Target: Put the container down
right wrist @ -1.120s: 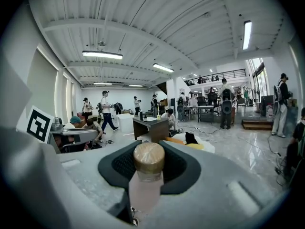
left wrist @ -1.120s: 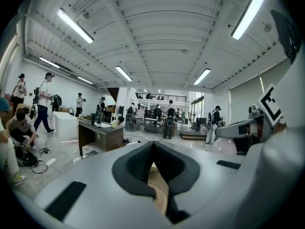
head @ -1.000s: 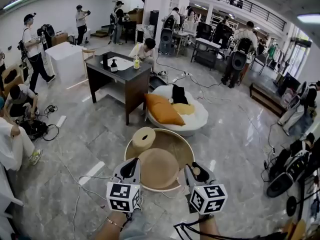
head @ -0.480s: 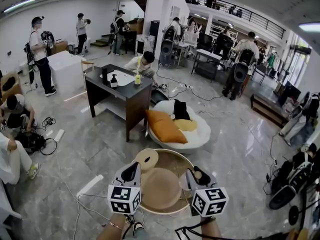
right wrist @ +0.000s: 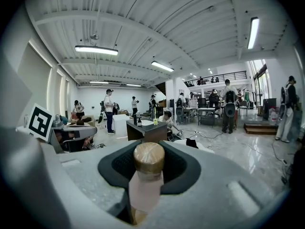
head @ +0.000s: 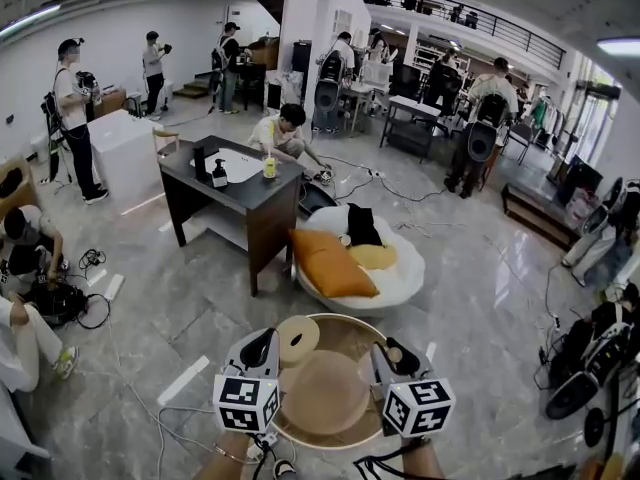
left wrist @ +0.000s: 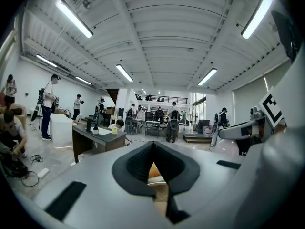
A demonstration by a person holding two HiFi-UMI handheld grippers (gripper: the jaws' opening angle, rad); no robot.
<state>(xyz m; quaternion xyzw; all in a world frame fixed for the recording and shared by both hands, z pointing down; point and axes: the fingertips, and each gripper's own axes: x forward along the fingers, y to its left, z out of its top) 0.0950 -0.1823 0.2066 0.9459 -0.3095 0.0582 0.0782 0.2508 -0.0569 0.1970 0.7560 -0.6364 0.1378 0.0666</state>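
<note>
- Container (head: 350,330), held over the floor (head: 200,288), looks light but stiff.
- Left gripper (head: 262,350) fingers pinch its 9 o'clock rim; right gripper (head: 392,353) fingers clamp a pink knob (right wrist: 145,175) at 3 o'clock.
- Keep it level: the hat (head: 322,388) and roll (head: 297,338) inside look loose.

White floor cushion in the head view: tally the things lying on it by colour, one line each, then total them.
orange pillow: 1
yellow pillow: 1
black item: 1
Total on the white floor cushion: 3
</note>
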